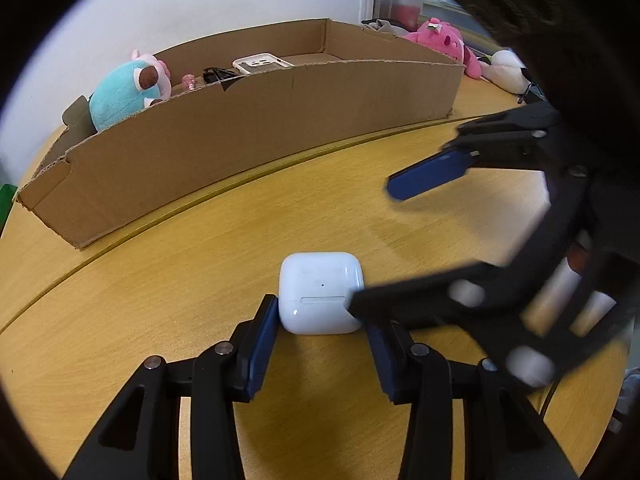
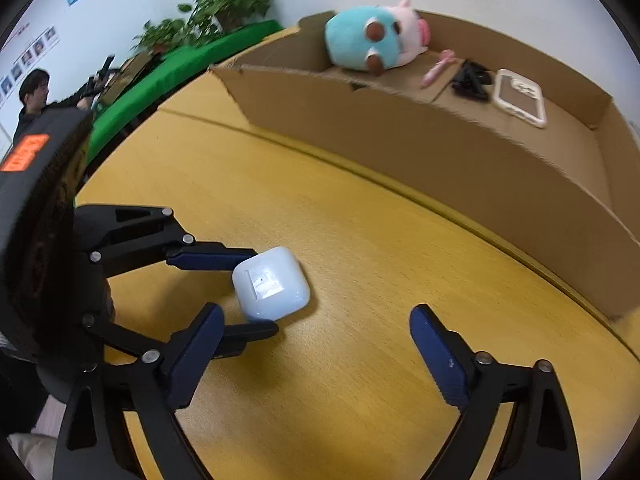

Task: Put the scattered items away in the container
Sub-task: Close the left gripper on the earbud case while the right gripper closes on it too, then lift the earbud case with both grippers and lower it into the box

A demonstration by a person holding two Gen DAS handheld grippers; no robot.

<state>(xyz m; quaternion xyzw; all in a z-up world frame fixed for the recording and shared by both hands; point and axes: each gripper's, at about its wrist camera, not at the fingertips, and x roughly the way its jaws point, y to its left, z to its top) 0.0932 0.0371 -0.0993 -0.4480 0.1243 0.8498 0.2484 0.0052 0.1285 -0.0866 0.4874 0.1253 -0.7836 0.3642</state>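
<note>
A white earbud case (image 1: 321, 293) lies on the yellow wooden table (image 1: 168, 304). My left gripper (image 1: 320, 320) has its blue pads on both sides of the case; in the right wrist view (image 2: 262, 286) its two fingers touch the case (image 2: 272, 284). My right gripper (image 2: 316, 332) is open and empty, just right of the case; it shows in the left wrist view (image 1: 376, 240), spread wide. The long cardboard box (image 1: 256, 120) stands behind, holding a teal plush (image 1: 124, 94), a pink item (image 2: 438, 66), a black object (image 2: 472, 78) and a white phone case (image 2: 520, 96).
Pink plush (image 1: 444, 42) and white plush (image 1: 506, 70) lie on the table beyond the box's right end. A seam (image 1: 200, 196) runs across the table in front of the box. A person (image 2: 34, 96) and potted plants (image 2: 216, 12) are far off.
</note>
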